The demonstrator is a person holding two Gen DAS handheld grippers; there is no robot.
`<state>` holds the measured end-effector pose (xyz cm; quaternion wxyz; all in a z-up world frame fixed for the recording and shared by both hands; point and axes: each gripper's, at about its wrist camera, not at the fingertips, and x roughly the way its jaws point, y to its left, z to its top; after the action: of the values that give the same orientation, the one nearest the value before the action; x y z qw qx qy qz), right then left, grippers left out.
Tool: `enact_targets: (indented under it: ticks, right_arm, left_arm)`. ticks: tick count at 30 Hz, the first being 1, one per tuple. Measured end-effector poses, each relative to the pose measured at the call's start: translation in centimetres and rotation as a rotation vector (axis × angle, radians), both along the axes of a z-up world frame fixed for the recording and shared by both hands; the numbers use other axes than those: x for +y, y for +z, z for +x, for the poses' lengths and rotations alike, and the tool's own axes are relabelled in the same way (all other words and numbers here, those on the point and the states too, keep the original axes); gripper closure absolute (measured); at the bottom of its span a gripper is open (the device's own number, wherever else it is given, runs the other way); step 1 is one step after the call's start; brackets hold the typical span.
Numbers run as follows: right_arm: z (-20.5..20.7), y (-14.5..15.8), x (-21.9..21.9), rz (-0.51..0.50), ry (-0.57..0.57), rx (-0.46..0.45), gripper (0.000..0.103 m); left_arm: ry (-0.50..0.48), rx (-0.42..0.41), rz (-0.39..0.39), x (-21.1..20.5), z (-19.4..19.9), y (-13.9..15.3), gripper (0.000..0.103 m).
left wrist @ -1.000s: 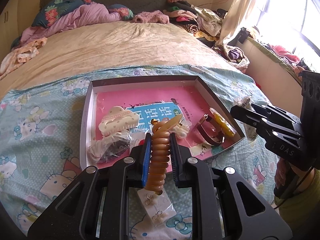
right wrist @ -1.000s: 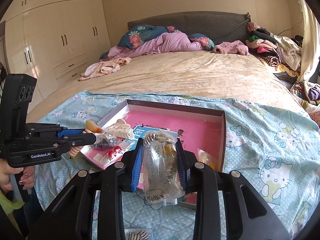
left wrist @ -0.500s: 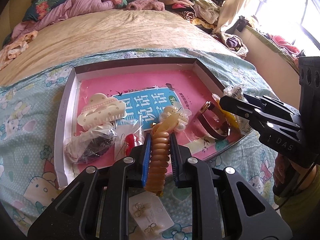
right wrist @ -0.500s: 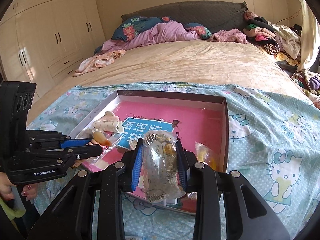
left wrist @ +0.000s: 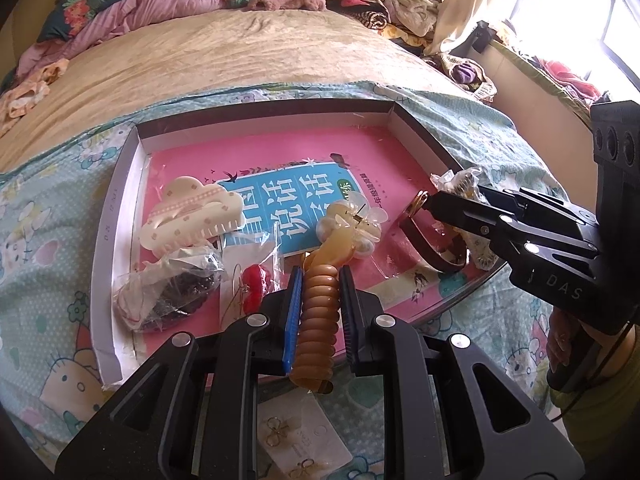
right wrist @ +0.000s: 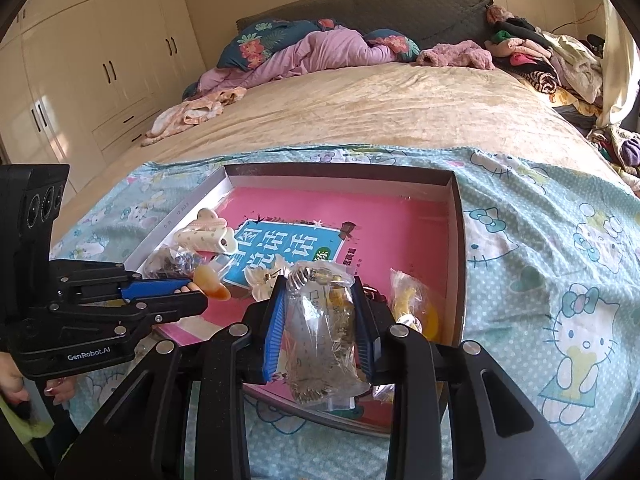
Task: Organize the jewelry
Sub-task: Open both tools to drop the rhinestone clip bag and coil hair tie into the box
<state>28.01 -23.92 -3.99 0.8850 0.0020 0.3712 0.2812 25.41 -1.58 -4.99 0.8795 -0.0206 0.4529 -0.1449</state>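
Two grippers, each loaded. Left wrist view: left gripper (left wrist: 319,298) is clamping an amber spiral hair tie (left wrist: 320,312) over the box (left wrist: 120,200) (near edge). Right wrist view: right gripper (right wrist: 320,328) is squeezing a clear jewelry bag (right wrist: 322,332) above the box's near corner.

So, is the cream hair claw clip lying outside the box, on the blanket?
No, the cream hair claw clip lies inside the box, on its pink bottom near the left wall.

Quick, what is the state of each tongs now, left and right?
Left tongs: closed on the amber spiral hair tie.
Right tongs: closed on the clear plastic bag of jewelry.
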Motion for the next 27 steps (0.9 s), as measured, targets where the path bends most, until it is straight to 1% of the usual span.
enact_targets:
  ticks: [6,8,9,10,12,13,15,16,17,18,24,26,27]
  right_arm:
    - [-0.2,-0.1,0.0,-0.001,-0.001,0.002,0.071]
    - [-0.2,-0.2,-0.2,0.007,-0.004,0.009,0.069]
    - [-0.3,-0.2,-0.3,0.009,-0.008,0.01,0.065]
    - [-0.4,-0.1,-0.4,0.014,-0.012,0.01,0.063]
    - [-0.7,0.0,-0.8,0.025,-0.02,0.009,0.055]
    - [-0.8,0.2,-1.0,0.031,-0.026,0.007,0.052]
    - [-1.1,0.5,-1.3,0.045,-0.035,0.0,0.043]
    - [-1.3,0.7,-1.5,0.052,-0.039,-0.004,0.041]
    - [-1.4,0.9,-1.7,0.055,-0.043,-0.007,0.033]
    - [-1.6,1.0,-1.8,0.056,-0.049,-0.012,0.028]
    - [-2.4,1.9,-2.4,0.061,-0.06,-0.033,0.02]
    - [-2.7,2.1,-2.6,0.066,-0.063,-0.037,0.018]
    - [-2.9,2.2,-2.6,0.067,-0.065,-0.039,0.016]
  left_arm:
    - [0.002,0.0,-0.003,-0.1,0.1,-0.1,0.092]
    - [0.003,0.002,-0.004,-0.1,0.1,-0.1,0.092]
    - [0.003,0.002,-0.004,-0.2,0.1,-0.1,0.092]
    - [0.003,0.002,-0.005,-0.2,0.2,-0.1,0.092]
    - [0.001,0.003,-0.006,-0.2,0.2,-0.1,0.092]
    - [0.0,0.004,-0.005,-0.2,0.2,-0.2,0.092]
    - [-0.002,0.005,-0.005,-0.3,0.2,-0.2,0.091]
    - [-0.002,0.003,-0.006,-0.3,0.2,-0.2,0.088]
    - [-0.003,0.003,-0.006,-0.4,0.2,-0.2,0.085]
    - [-0.005,0.002,-0.007,-0.5,0.1,-0.2,0.082]
    - [-0.011,-0.008,0.0,-0.8,-0.2,0.1,0.081]
    - [-0.01,-0.011,0.001,-0.8,-0.4,0.3,0.077]
    - [-0.007,-0.014,0.003,-0.8,-0.4,0.4,0.072]
